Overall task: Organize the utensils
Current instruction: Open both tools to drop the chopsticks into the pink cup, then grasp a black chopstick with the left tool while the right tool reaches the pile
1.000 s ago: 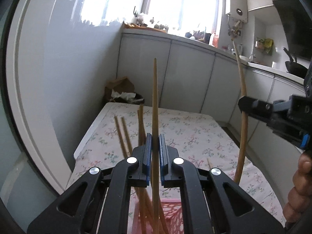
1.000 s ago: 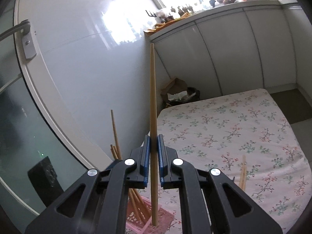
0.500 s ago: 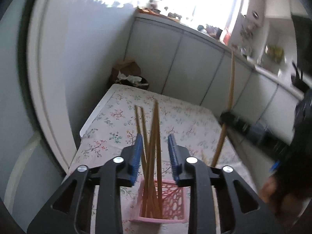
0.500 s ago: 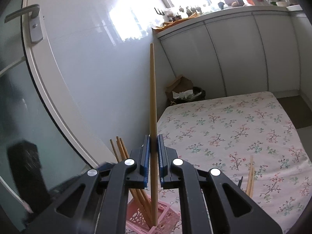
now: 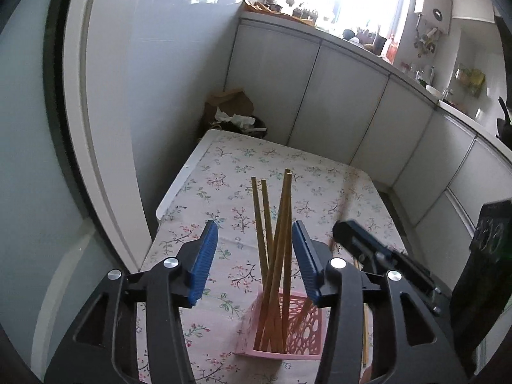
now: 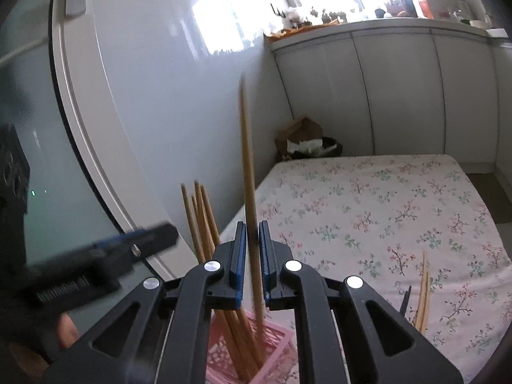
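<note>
Chopsticks (image 5: 275, 256) stand bundled in the pink basket (image 5: 300, 326), fanned apart and leaning across one another, and we take that basket as our landmark on the floral tabletop (image 5: 224, 192). Our left tongs (image 5: 252, 256) hang just above it and have just been opening — the blue pads now stand well clear on either side of the bundle, gripping nothing. Our right tongs (image 6: 252, 256) are clamped tight on one more chopstick (image 6: 248, 176), its lower tip just over the basket's open top, beside the sticks already inside. A few loose chopsticks (image 6: 424, 291) lie on the tabletop to the right of the basket.

What worries us: the held stick is tilted, so its tip could catch the lattice wall or knock the leaning sticks, and the light basket could tip over. Our two tongs are also close together over the basket — a clash there could spill everything.
</note>
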Tool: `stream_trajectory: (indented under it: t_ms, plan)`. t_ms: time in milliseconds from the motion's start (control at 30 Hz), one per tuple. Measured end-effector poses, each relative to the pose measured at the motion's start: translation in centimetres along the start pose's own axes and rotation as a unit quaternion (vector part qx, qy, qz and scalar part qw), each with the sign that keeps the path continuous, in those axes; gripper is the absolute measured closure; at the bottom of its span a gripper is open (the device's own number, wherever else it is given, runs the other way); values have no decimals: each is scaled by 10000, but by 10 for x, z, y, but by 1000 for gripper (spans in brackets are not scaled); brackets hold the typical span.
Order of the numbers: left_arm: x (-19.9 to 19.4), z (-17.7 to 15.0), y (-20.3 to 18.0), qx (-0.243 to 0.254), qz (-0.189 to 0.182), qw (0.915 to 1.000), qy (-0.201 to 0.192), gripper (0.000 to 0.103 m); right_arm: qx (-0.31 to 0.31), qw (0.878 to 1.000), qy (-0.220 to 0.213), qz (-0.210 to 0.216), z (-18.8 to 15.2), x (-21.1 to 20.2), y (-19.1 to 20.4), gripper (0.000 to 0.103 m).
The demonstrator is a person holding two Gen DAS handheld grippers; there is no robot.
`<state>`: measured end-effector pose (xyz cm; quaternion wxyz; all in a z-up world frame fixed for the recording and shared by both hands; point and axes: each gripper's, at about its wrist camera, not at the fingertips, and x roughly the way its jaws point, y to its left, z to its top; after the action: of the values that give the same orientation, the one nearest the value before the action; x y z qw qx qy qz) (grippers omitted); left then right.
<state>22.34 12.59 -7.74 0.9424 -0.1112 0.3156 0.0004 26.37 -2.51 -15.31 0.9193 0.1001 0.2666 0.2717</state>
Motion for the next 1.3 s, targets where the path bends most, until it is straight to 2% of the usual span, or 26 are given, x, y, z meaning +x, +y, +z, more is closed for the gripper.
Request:
stream_trajectory:
  t_ms: [100, 200, 267, 433, 633, 800, 933, 1033, 1133, 1300]
  plan:
    - [-1, 1, 3, -36, -30, 10000, -18, 57, 66, 9998, 185, 49, -1, -2, -3, 92]
    - [-3, 2, -1, 13, -90, 10000, -26, 57, 259, 9996, 75, 51, 8, -17, -12, 85]
    - [-6, 3, -7, 88, -155, 9998, -56, 57, 488, 9988, -22, 10, 19, -31, -25, 85]
    - [-11, 3, -28, 328, -215, 9992, -57, 57, 1044, 9940, -99, -310, 46, -68, -69, 83]
    - [-10, 2, -65, 613, -306, 9976, -13, 57, 1211, 9900, 75, -721, 56, -95, -108, 79]
    - [-1, -2, -101, 840, -451, 9953, 146, 57, 1302, 9849, 593, -978, 50, -98, -132, 77]
    - [10, -11, -128, 995, -575, 9927, 370, 57, 1504, 9752, 1131, -1164, 39, -94, -155, 77]
    - [24, -21, -144, 1101, -625, 9898, 650, 57, 1616, 9646, 1577, -1364, 27, -88, -171, 77]
    - [41, -32, -154, 1212, -585, 9865, 932, 57, 1685, 9565, 1849, -1499, 18, -84, -182, 77]
    - [72, -49, -168, 1308, -532, 9782, 1522, 57, 2116, 9376, 2383, -1389, -5, -72, -206, 77]
